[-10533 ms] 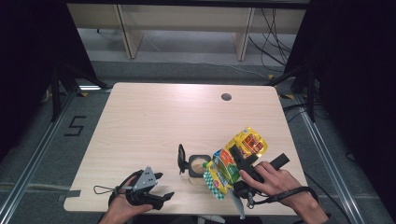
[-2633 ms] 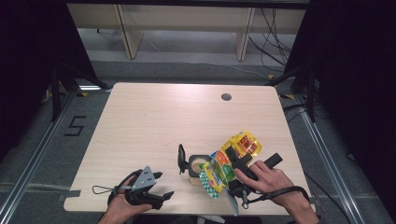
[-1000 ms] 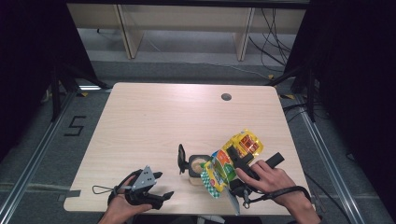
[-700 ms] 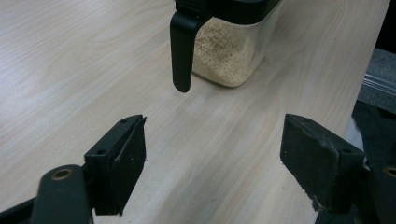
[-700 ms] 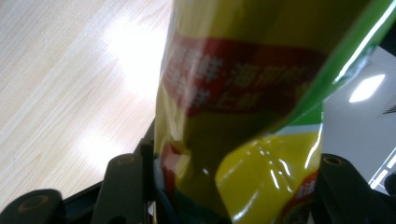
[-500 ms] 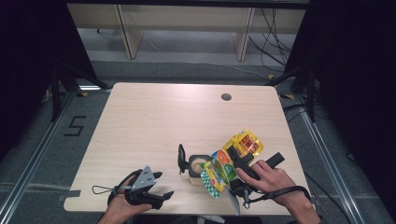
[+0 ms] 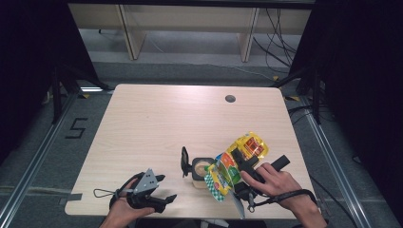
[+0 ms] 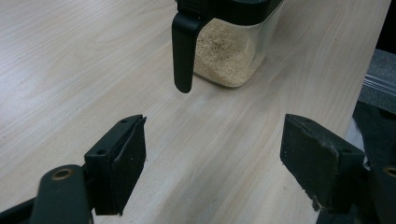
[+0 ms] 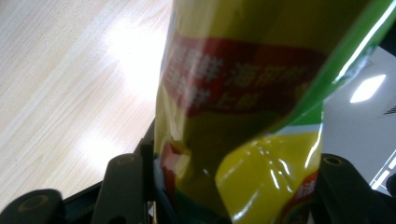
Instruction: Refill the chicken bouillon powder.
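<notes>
Fingers point(image 8: 116, 163) of my left gripper point(image 8: 212, 161) stand wide apart with nothing but bare table point(image 8: 70, 60) between them. Ahead of that gap, in the left gripper view, stands a clear container point(image 8: 233, 51) with a black lid and a black handle hanging down its near side; pale, sandy grains fill its lower part. My left gripper is well short of it, touching nothing. In the high view my left hand point(image 7: 124, 209) holds that gripper point(image 7: 161, 190) low at the near edge of the table point(image 7: 157, 118), left of the container point(image 7: 202, 167).

My right gripper point(image 9: 224, 186) has its two black fingers point(image 9: 123, 186) pressed against either side of a yellow and green pouch point(image 9: 243, 93), held about half open by the thickness of the pack. In the right gripper view the pouch rises from between the fingers, glossy, with a red band of print across its upper part and a green edge along one side. In the high view the pouch point(image 7: 223, 173) tilts with its lower end at the container's right side, just beside the open top; I cannot tell whether they touch. Its upper end point(image 7: 249, 147) slants away toward the right of the table. My right hand point(image 7: 271, 178) grips the gripper point(image 7: 240, 166) from the near right corner, a cable trailing off below it.

A small dark round hole point(image 7: 230, 99) sits in the table near its far edge, well apart from everything else.
</notes>
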The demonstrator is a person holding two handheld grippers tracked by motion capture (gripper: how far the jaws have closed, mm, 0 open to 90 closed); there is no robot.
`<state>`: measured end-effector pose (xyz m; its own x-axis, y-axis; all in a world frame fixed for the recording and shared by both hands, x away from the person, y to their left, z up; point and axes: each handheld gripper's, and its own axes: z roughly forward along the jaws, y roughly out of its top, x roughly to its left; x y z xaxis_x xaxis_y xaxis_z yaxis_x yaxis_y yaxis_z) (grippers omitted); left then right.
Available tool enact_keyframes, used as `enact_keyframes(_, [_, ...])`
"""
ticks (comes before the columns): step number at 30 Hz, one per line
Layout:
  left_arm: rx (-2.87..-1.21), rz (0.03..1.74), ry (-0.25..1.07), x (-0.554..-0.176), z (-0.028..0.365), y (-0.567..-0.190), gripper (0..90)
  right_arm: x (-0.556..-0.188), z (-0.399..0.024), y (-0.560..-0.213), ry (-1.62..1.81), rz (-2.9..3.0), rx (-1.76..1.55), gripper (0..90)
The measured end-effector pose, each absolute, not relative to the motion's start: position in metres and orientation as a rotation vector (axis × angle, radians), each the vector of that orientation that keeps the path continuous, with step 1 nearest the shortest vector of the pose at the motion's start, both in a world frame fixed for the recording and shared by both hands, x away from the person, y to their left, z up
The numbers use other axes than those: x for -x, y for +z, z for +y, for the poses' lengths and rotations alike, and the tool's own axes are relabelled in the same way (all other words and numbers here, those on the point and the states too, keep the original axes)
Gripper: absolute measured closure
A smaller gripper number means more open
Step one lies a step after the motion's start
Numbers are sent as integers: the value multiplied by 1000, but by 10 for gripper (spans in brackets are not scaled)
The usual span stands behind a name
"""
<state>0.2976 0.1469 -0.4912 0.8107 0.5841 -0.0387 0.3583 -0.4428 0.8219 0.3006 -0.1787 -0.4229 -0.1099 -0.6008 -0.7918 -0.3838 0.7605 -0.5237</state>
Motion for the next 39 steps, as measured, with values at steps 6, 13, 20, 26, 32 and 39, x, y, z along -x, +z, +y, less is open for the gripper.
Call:
enact_keyframes(6, [-2079, 694, 312, -297, 147, -491, 221, -301, -179, -423, -218, 1729, 776, 502])
enact_keyframes(13, [-2078, 693, 313, -298, 147, -491, 220, -300, -179, -422, -216, 1728, 772, 502])
enact_keyframes(20, [-2085, 687, 330, -298, 149, -490, 221, -301, -179, -423, -214, 1732, 777, 502])
enact_keyframes(26, [-2080, 692, 325, -297, 147, -491, 221, -301, -181, -422, -212, 1731, 770, 502])
enact_keyframes(32, [-2076, 692, 324, -297, 147, -491, 221, -301, -181, -422, -210, 1733, 766, 502])
enact_keyframes(39, [-2086, 696, 314, -297, 147, -491, 221, -300, -180, -421, -205, 1731, 766, 502])
